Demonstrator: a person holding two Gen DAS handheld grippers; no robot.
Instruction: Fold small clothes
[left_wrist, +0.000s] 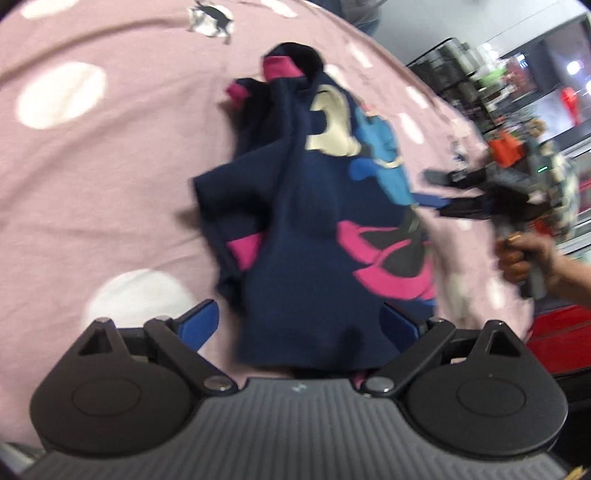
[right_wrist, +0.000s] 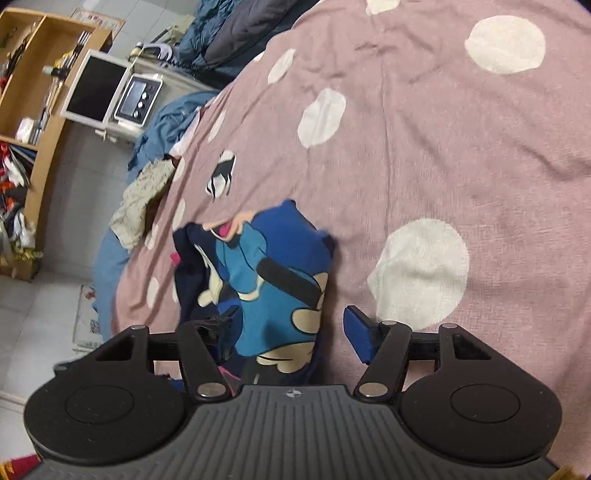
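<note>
Fingers of the left gripper (left_wrist: 299, 325) stand wide apart, blue pads showing on either side of the near hem of a small navy garment (left_wrist: 295, 229); the cloth lies between them and hides most of the right-hand pad, and I cannot tell whether either pad touches it. Nothing looks pinched.

The right gripper (right_wrist: 295, 328) is spread just as wide. Its right pad sits over bare pink bedspread (right_wrist: 443, 147), clear of the cloth; its left finger is partly lost behind the garment's bright blue cartoon print (right_wrist: 266, 288), so contact there is hard to judge. From the left wrist view the right gripper (left_wrist: 436, 192) comes in from the side, held in a person's hand (left_wrist: 524, 258), its tips at the garment's edge.

The garment lies crumpled on the bed, its long axis running straight away from the left gripper, with pink-trimmed openings at the far end and a pink band along the near left fold. It is bunched and doubled over, so its real outline cannot be read.

Motion blur smears the left wrist view, chiefly the right gripper and the shelves behind it. Beyond the bed's left edge in the right wrist view lie blue bedding (right_wrist: 166, 122) and a wooden shelf unit (right_wrist: 40, 110).
</note>
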